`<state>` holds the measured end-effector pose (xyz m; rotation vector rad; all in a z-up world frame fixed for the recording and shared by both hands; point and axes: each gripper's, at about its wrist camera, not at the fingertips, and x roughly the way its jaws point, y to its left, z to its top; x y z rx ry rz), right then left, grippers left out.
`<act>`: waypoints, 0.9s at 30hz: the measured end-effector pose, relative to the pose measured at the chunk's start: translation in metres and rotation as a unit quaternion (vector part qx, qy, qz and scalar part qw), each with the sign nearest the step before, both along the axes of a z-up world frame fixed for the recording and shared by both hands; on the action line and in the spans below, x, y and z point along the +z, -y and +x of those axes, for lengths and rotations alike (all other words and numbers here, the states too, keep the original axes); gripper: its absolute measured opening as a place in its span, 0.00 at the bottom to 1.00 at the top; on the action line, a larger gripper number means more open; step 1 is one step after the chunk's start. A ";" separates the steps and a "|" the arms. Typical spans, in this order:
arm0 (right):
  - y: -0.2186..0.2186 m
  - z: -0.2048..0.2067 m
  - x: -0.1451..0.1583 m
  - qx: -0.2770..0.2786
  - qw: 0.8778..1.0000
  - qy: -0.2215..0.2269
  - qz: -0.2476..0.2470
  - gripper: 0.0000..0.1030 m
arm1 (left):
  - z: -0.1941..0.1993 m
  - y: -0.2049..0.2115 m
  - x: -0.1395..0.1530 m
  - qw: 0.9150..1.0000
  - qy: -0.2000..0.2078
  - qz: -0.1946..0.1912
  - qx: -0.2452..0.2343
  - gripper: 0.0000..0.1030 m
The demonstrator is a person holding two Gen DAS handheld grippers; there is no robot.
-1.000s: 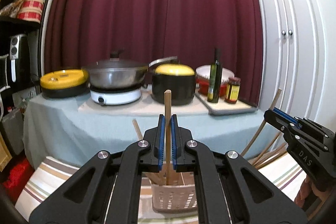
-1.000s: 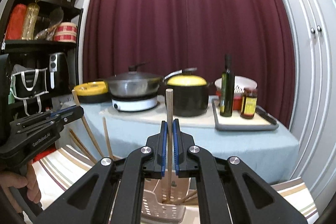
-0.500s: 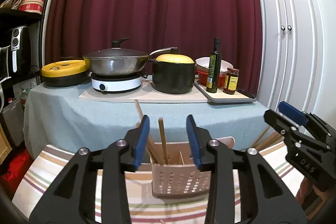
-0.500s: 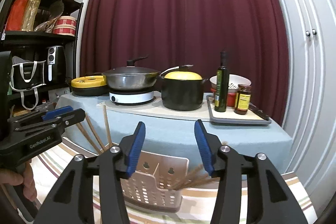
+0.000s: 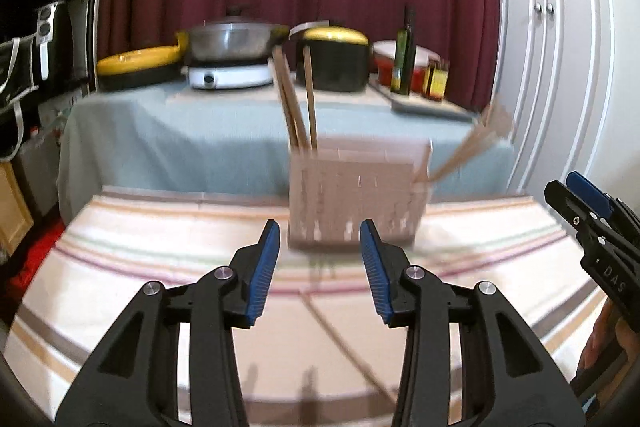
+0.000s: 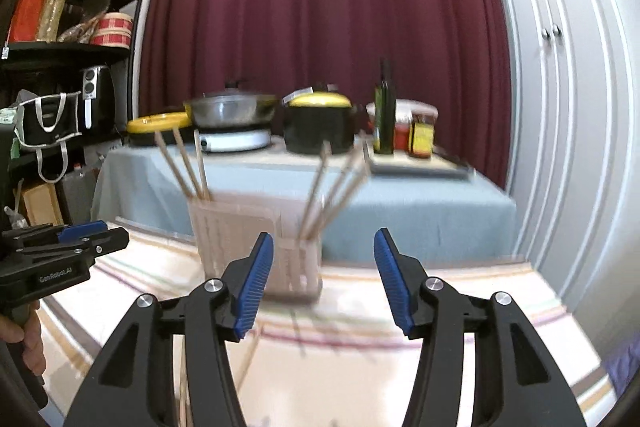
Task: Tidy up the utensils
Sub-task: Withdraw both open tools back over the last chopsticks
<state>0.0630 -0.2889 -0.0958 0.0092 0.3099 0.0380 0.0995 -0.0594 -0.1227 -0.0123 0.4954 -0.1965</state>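
Observation:
A beige perforated utensil holder (image 5: 356,201) (image 6: 256,247) stands on the striped cloth, blurred by motion. Wooden chopsticks (image 5: 298,103) (image 6: 188,163) lean out of its left compartment, and more chopsticks (image 5: 468,147) (image 6: 340,183) fan out of its right one. My left gripper (image 5: 318,267) is open and empty, held back from the holder. My right gripper (image 6: 324,279) is also open and empty, just in front of the holder. A loose chopstick (image 5: 340,339) (image 6: 248,359) lies on the cloth below the grippers. Each gripper shows at the edge of the other's view.
Behind stands a table with a blue-grey cloth (image 5: 180,131) carrying a wok on a hotplate (image 5: 228,43), a black pot with a yellow lid (image 5: 332,59), an oil bottle (image 5: 404,51) and jars. A dark shelf unit (image 6: 60,67) is at the left, white cupboard doors (image 6: 560,107) at the right.
Both grippers let go of the chopsticks they held over the holder, opened wide, and pulled back and down. The dropped chopsticks now stand in the holder.

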 end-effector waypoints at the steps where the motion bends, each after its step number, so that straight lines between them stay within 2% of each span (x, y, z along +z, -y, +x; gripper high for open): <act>1: 0.001 -0.004 -0.009 -0.003 1.000 -0.011 -0.002 0.51 | -0.005 0.002 -0.007 1.000 -0.005 0.004 0.000 0.40; 6: 0.005 -0.024 -0.035 -0.011 0.999 -0.035 -0.013 0.51 | -0.026 0.011 -0.033 0.999 -0.027 0.018 -0.004 0.40; 13: 0.023 -0.045 -0.062 -0.023 0.998 -0.054 0.002 0.51 | -0.047 0.032 -0.060 0.998 -0.050 0.044 -0.010 0.40; 19: 0.038 -0.056 -0.073 -0.023 0.998 -0.055 -0.003 0.51 | -0.057 0.049 -0.084 0.995 -0.090 0.049 -0.005 0.40; 24: 0.048 -0.057 -0.079 -0.022 0.998 -0.058 0.008 0.51 | -0.062 0.063 -0.096 0.993 -0.096 0.072 -0.010 0.40; 27: 0.049 -0.058 -0.083 -0.020 0.998 -0.059 0.012 0.51 | -0.063 0.065 -0.103 0.991 -0.108 0.072 -0.016 0.40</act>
